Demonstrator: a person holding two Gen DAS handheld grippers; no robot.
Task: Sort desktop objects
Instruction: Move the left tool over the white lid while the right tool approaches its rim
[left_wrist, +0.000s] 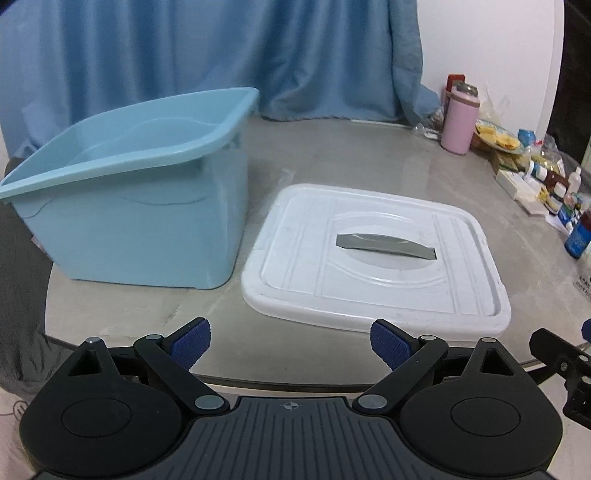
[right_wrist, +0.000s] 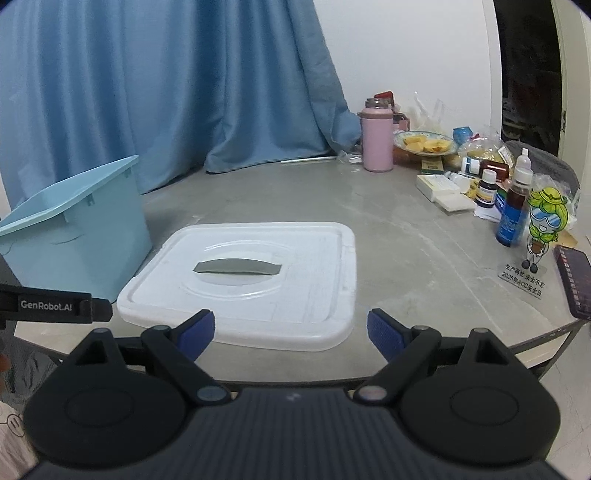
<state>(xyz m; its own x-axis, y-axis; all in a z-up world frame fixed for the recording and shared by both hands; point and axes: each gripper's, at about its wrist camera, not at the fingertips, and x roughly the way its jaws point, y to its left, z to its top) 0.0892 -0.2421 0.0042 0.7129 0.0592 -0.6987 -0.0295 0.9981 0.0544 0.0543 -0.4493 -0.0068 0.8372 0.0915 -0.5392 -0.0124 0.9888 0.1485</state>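
A light blue plastic bin (left_wrist: 129, 206) stands open on the grey round table (left_wrist: 332, 155), left of a white lid (left_wrist: 373, 254) that lies flat with a grey handle (left_wrist: 386, 246). My left gripper (left_wrist: 290, 345) is open and empty, hovering at the table's near edge in front of the lid. My right gripper (right_wrist: 290, 334) is open and empty, just before the lid (right_wrist: 243, 280); the bin (right_wrist: 70, 218) shows at its left. Small bottles (right_wrist: 513, 206), boxes (right_wrist: 439, 184) and a cartoon figure stand (right_wrist: 539, 236) cluster at the right.
A pink thermos (right_wrist: 376, 138) and a plate of food (right_wrist: 424, 144) stand at the back right. A dark device (right_wrist: 576, 284) lies at the right edge. A blue curtain (right_wrist: 166, 92) hangs behind the table. The left gripper's body (right_wrist: 48, 306) shows in the right wrist view.
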